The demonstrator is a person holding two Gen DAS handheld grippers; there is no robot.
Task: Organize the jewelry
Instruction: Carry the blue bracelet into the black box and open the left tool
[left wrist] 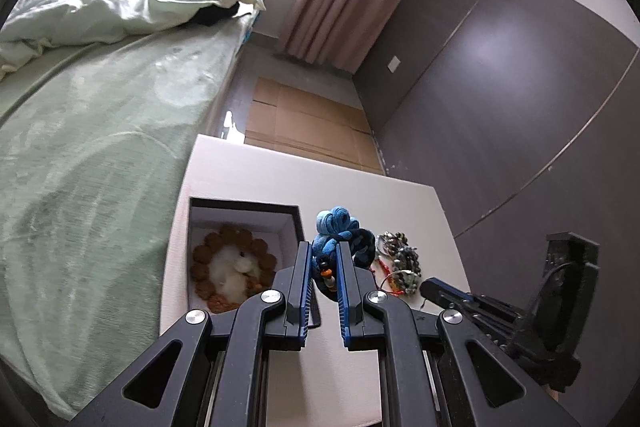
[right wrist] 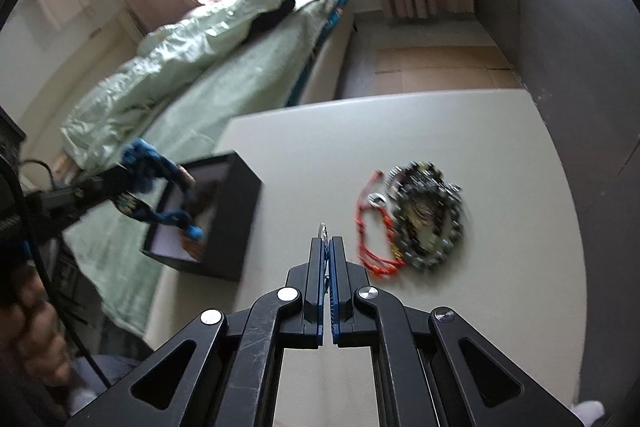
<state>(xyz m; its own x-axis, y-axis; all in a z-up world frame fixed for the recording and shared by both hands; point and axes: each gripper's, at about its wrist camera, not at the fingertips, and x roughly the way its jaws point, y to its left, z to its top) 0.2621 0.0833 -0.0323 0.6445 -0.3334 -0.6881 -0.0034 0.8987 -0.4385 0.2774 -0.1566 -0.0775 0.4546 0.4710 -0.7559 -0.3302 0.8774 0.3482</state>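
My left gripper (left wrist: 324,247) is shut on a blue braided cord ornament (left wrist: 336,223) with small beads, held up beside the black box (left wrist: 240,205). In the box lie a brown bead bracelet (left wrist: 234,237) and something white and fluffy. In the right wrist view the blue ornament (right wrist: 160,163) hangs over the box (right wrist: 240,195). My right gripper (right wrist: 326,241) is shut on a small silver piece (right wrist: 323,229) that pokes out past its tips, above the white table (right wrist: 400,131). A red cord bracelet (right wrist: 366,227) and a heap of dark bead bracelets (right wrist: 428,215) lie on the table to the right.
A bed with green bedding (right wrist: 200,87) runs along the table's left side. Dark cabinet doors (left wrist: 500,87) stand to the right, with cardboard on the floor (left wrist: 304,123) beyond the table. A hand (right wrist: 32,327) shows at the lower left of the right wrist view.
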